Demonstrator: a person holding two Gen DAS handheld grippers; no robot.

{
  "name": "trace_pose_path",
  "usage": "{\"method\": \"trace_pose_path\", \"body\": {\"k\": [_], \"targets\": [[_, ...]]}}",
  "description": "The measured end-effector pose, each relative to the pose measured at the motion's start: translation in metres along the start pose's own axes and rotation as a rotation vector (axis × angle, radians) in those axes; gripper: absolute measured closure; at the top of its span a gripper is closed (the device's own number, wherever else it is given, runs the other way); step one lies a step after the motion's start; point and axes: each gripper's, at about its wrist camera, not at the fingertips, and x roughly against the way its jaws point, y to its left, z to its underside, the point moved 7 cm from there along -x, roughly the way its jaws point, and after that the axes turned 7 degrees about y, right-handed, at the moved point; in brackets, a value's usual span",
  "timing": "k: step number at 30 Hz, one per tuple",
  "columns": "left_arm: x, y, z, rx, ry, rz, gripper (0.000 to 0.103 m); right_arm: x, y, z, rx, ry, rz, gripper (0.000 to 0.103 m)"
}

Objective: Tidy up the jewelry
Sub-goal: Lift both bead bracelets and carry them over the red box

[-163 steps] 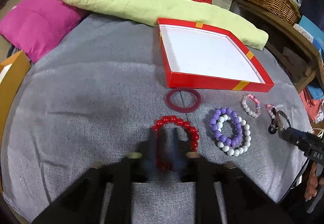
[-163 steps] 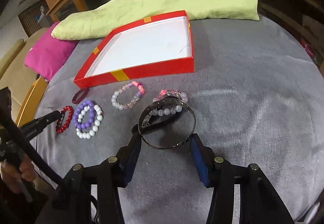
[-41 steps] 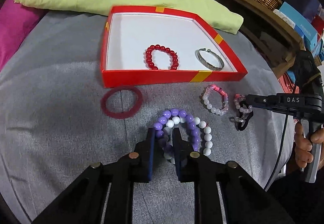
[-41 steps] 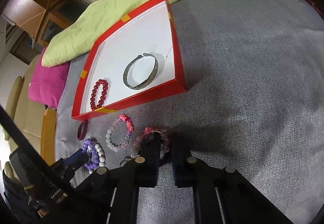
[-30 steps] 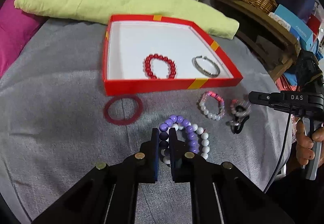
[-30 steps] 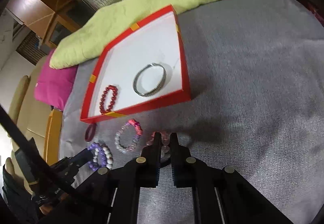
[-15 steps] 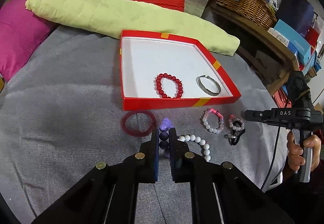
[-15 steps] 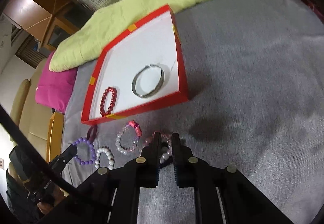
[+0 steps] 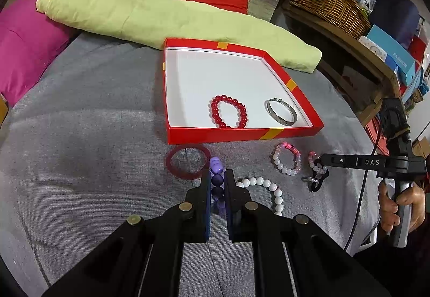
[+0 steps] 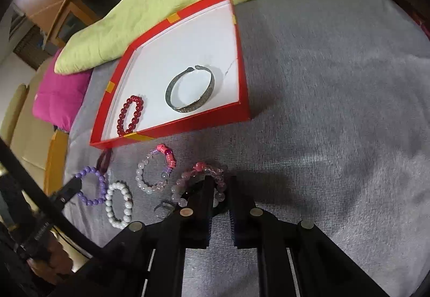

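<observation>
Nearest my left tongs point(image 9: 217, 184), the pads are clamped on the purple bead bracelet point(image 9: 216, 174), which is raised off the grey cloth of the bench point(image 9: 88, 141); its loop hangs free beyond the tips. My right tongs point(image 10: 219, 190) are nipped nearly shut on the pale pink bead bracelet point(image 10: 199, 176), which lies on the cloth against a dark strap point(image 9: 317, 184).

Risks, as I judge them: round, glossy beads on elastic cord give small contact faces, so the purple loop could roll or slip out in transit. The strap could snag and drag along with the pink loop.

Just beside lie the white bead bracelet point(image 9: 264, 188), matte and pearl-like, a second pink-and-white bracelet point(image 9: 286, 160), and a flat, rigid dark-red bangle point(image 9: 188, 161).

Farther off stands the red box point(image 9: 242, 133), shallow, with a smooth white floor, holding the red bead bracelet point(image 9: 228, 114) and an open silver cuff point(image 9: 282, 115). Its low front wall could catch a dangling loop. Five pieces are not yet boxed.
</observation>
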Motion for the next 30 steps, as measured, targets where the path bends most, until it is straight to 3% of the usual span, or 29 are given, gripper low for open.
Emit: {"method": "trace_pose_path", "body": {"k": [14, 30], "targets": [[0.007, 0.0, -0.006, 0.011, -0.038, 0.012, 0.093, 0.036, 0.014, -0.011, 0.044, -0.148, -0.063, 0.094], [0.017, -0.014, -0.033, 0.01, -0.136, 0.054, 0.093, 0.063, 0.035, -0.025, 0.046, -0.299, -0.178, 0.094]]}}
